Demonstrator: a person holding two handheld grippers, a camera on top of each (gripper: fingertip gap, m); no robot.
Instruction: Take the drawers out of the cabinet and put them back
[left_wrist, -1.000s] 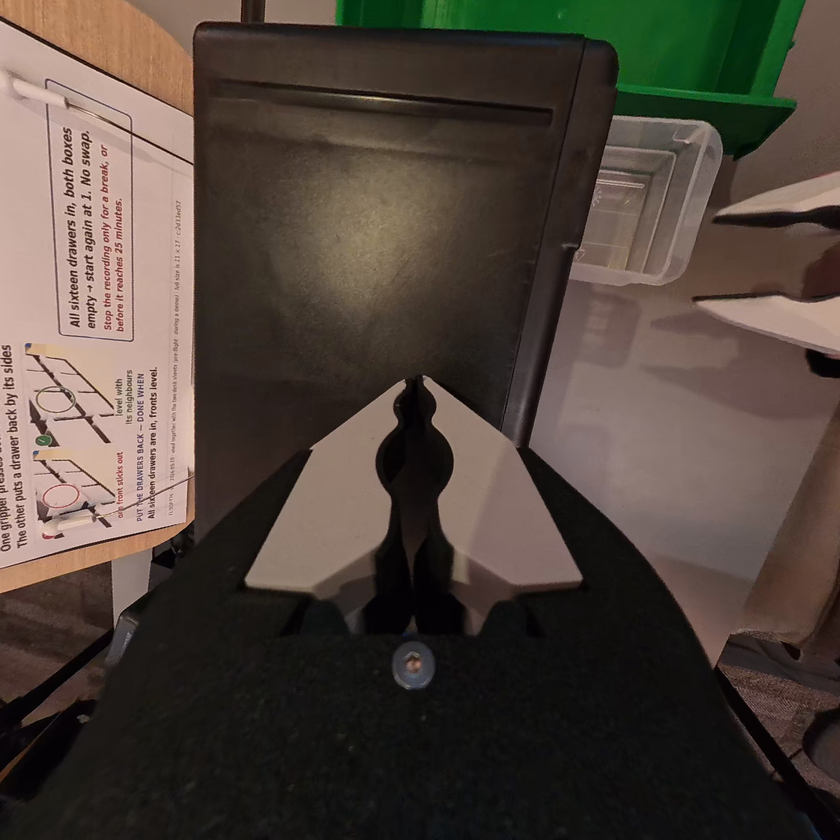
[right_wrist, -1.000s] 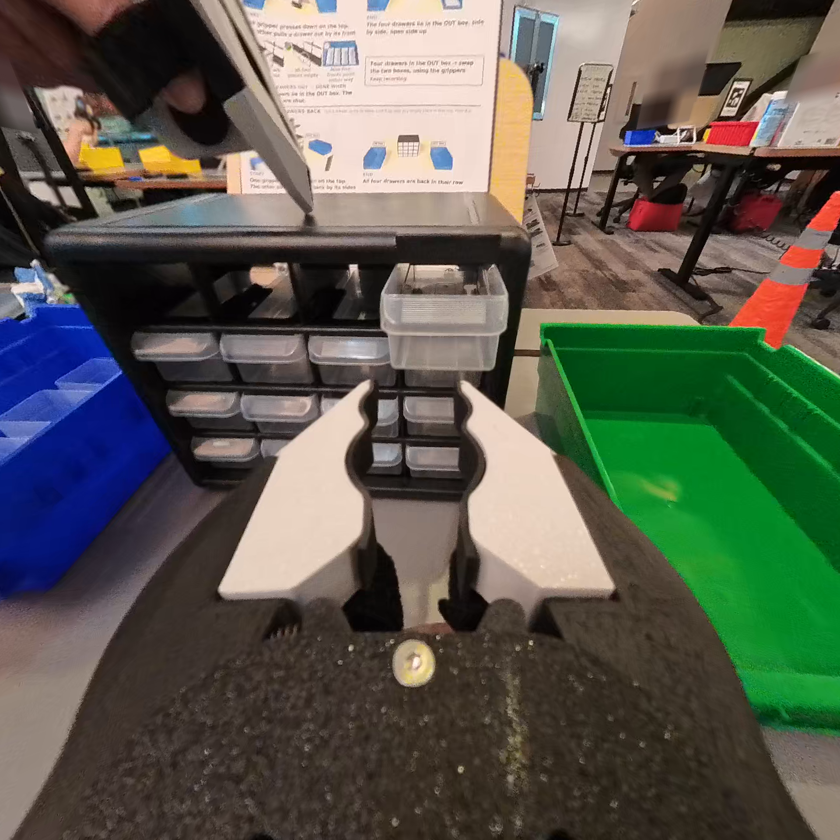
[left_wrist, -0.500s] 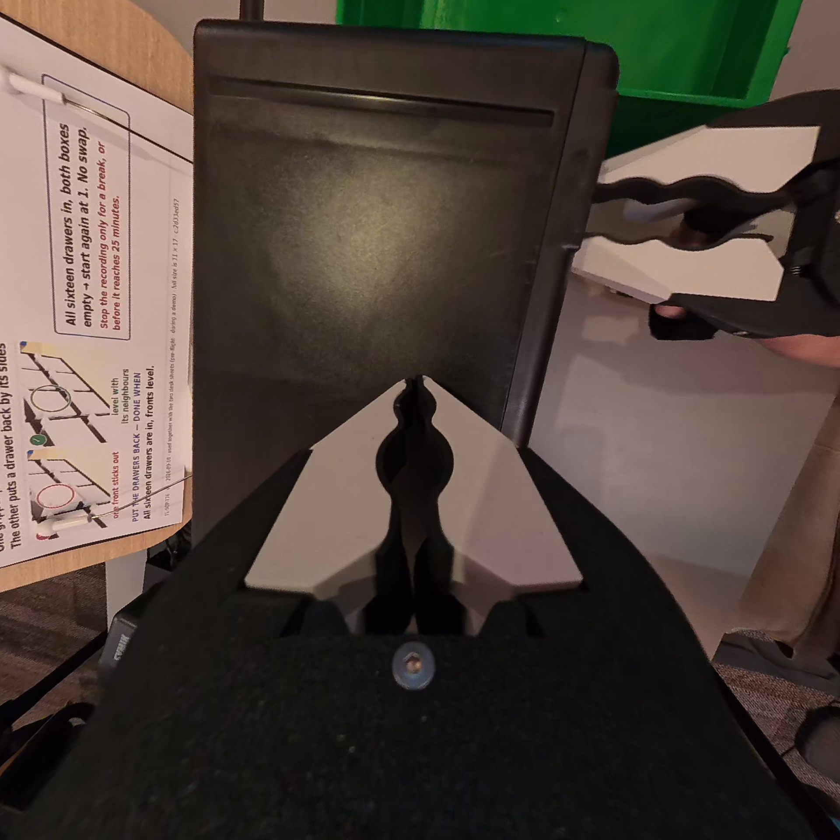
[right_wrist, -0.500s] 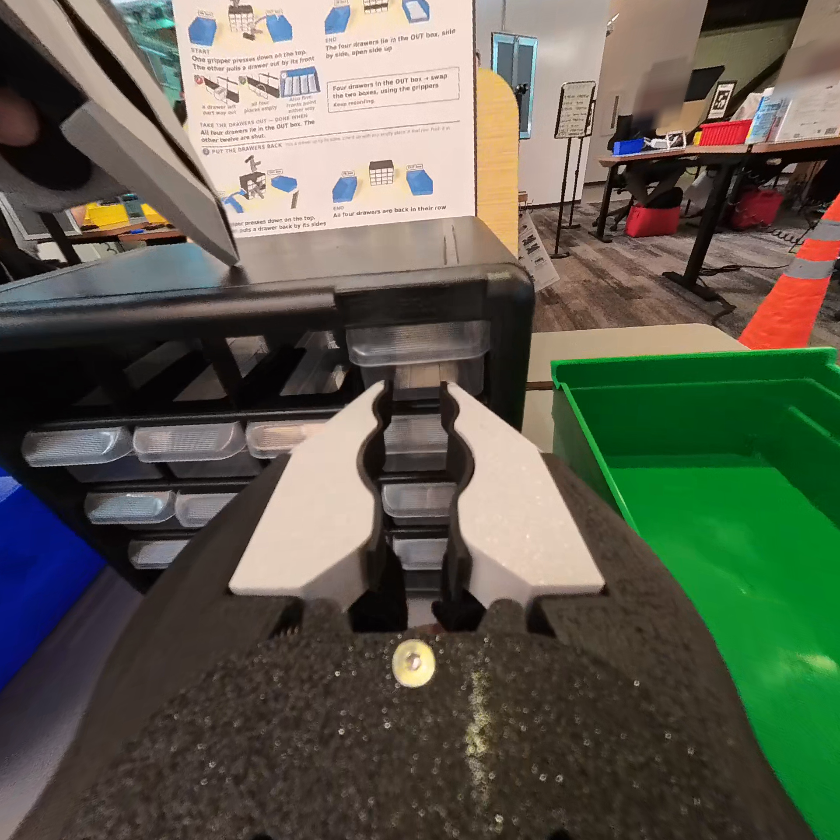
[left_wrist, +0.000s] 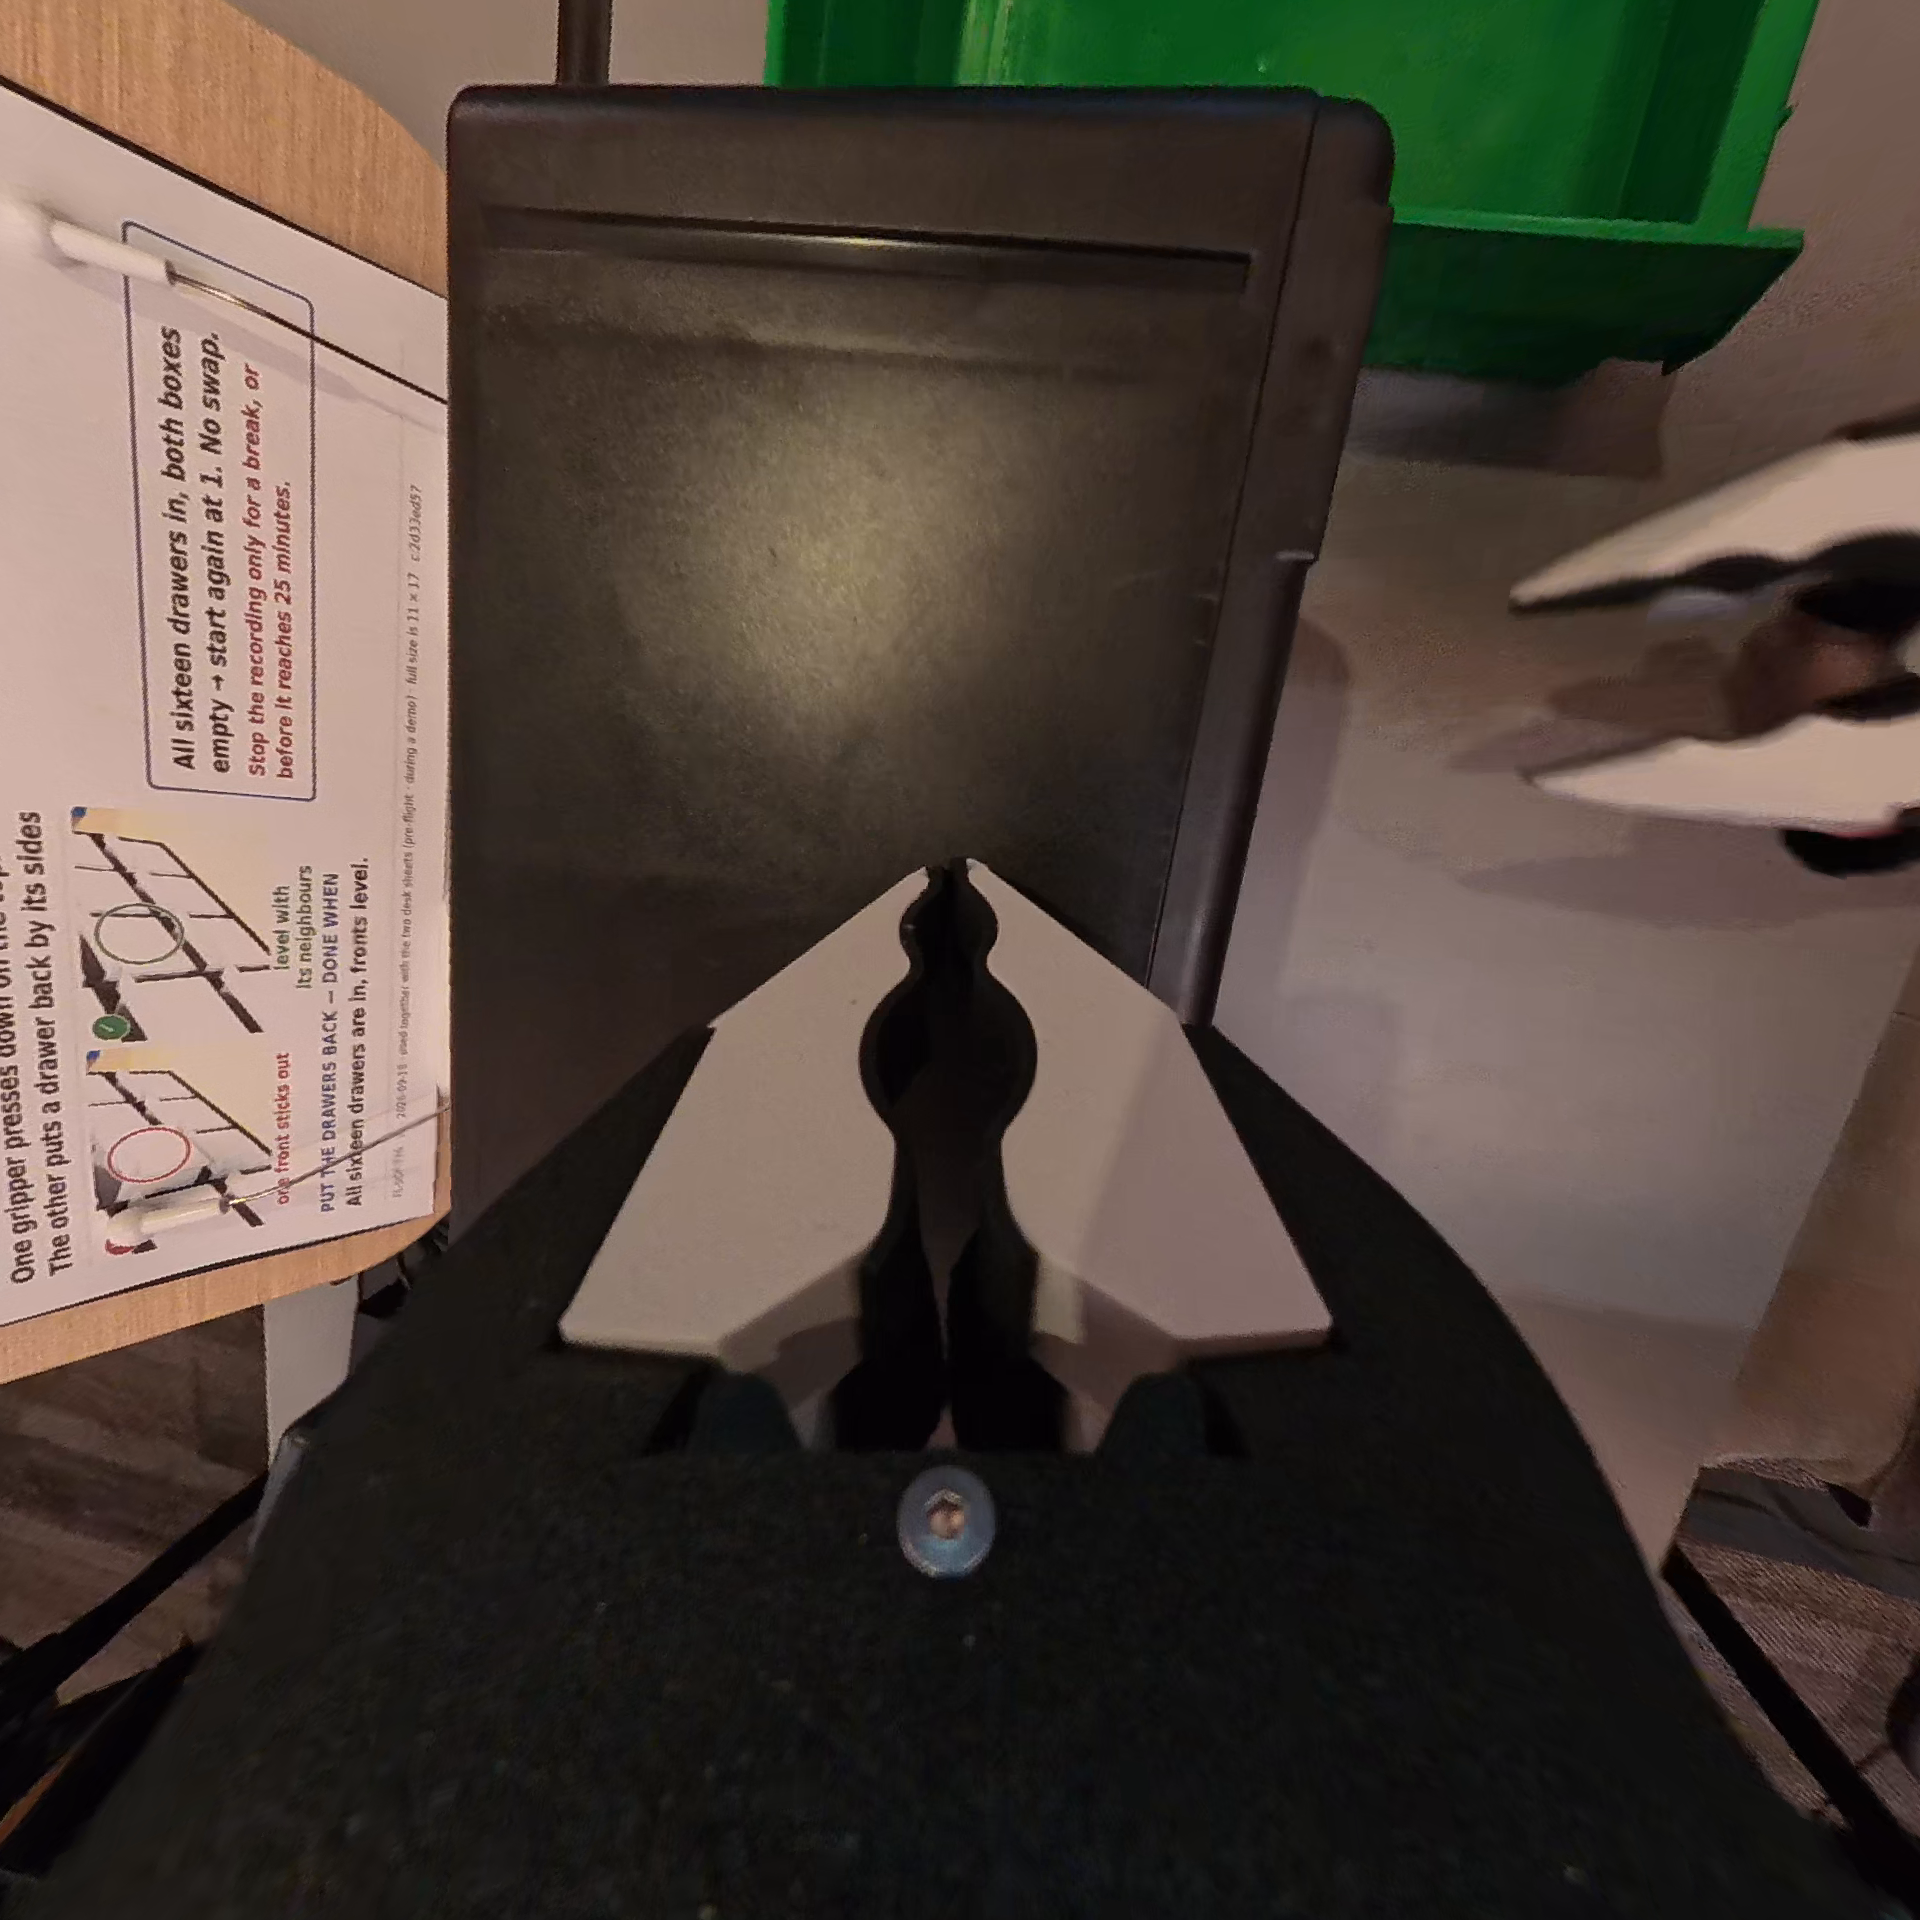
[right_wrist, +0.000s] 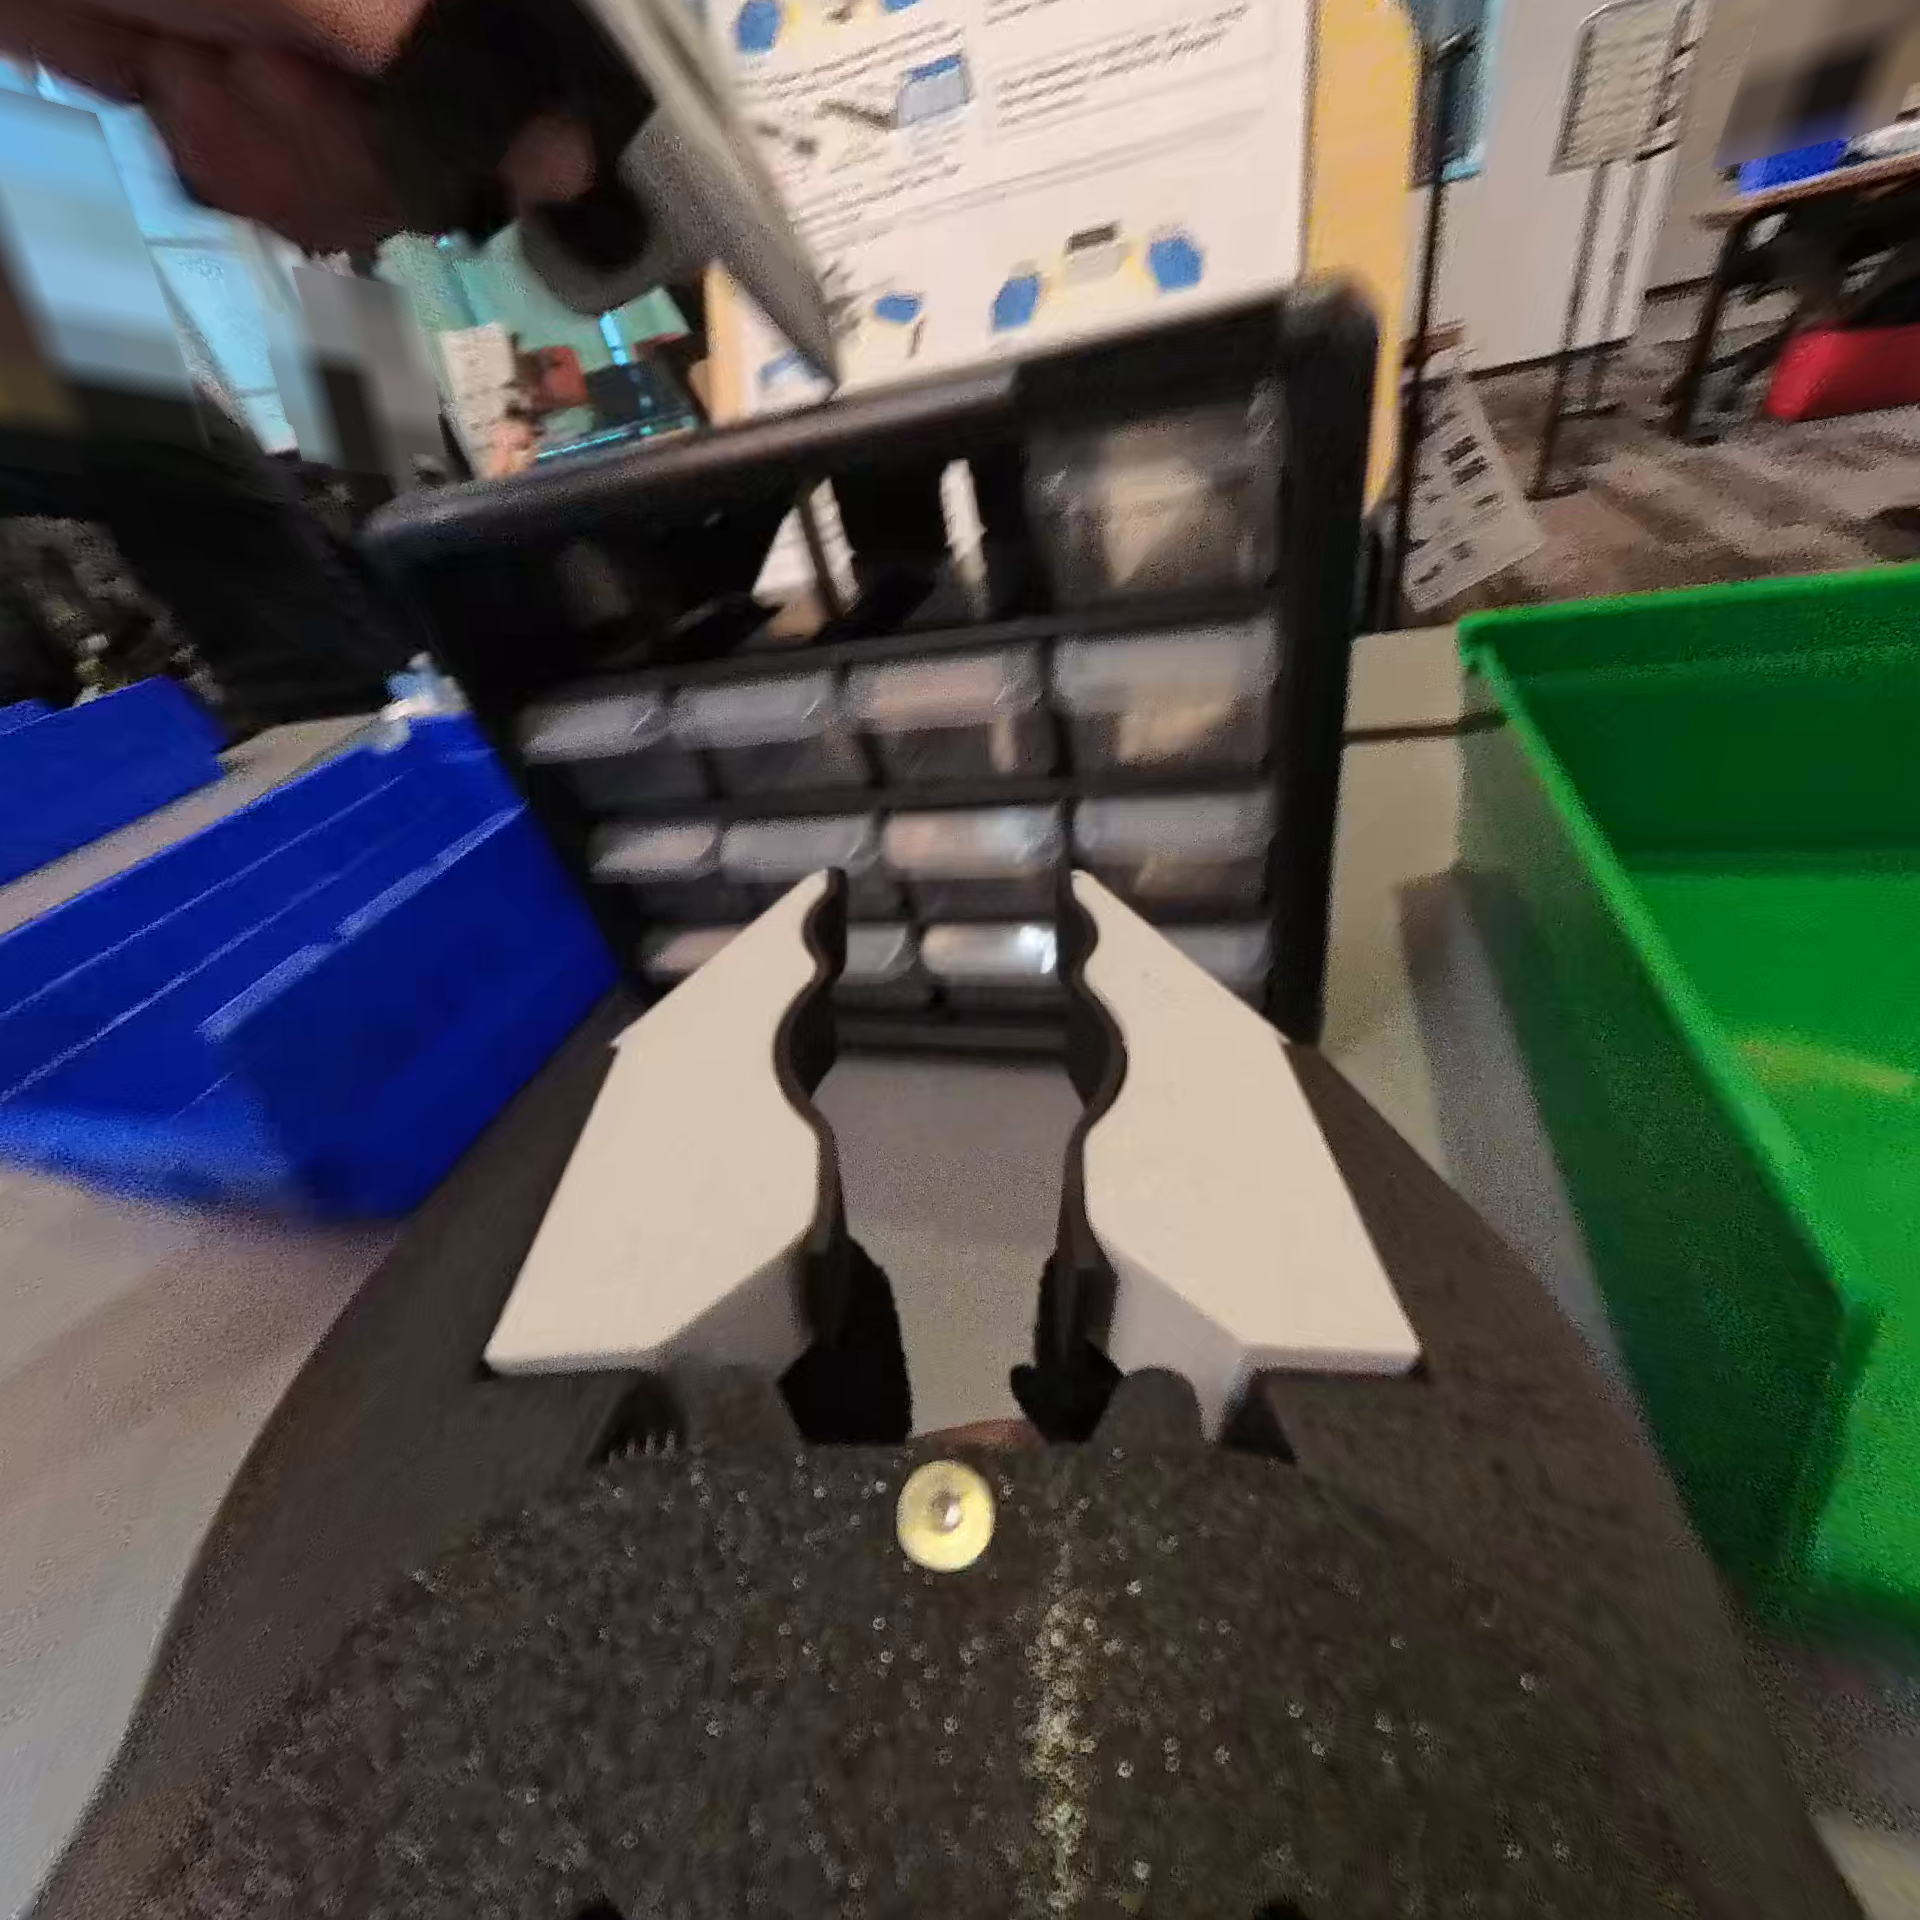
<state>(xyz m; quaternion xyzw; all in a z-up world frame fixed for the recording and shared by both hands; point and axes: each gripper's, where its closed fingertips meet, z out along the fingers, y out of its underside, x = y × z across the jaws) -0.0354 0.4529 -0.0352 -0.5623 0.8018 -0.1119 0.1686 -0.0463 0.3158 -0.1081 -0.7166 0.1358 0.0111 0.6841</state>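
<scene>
The black drawer cabinet (right_wrist: 1320, 623) stands on the table between two bins; its top panel (left_wrist: 831, 520) fills the left wrist view. My left gripper (left_wrist: 951, 868) is shut and empty, with its tips pressed down on the cabinet top; it also shows from the right wrist view (right_wrist: 816, 353). My right gripper (right_wrist: 951, 904) is open and empty, a little in front of the cabinet's lower rows. It appears blurred at the right of the left wrist view (left_wrist: 1527, 686). The top-right clear drawer (right_wrist: 1153, 499) sits in its slot. Three top-row slots to its left are empty. The lower rows hold clear drawers.
A blue bin (right_wrist: 260, 935) stands left of the cabinet and a green bin (right_wrist: 1714, 935) right of it; the green bin also shows in the left wrist view (left_wrist: 1351, 156). An instruction sheet (left_wrist: 208, 727) stands behind the cabinet. The right wrist view is motion-blurred.
The top-right drawer, sticking out a second ago, went into its slot as my right gripper closed in on it. That gripper has since backed away and opened wider. The left gripper stayed put.
</scene>
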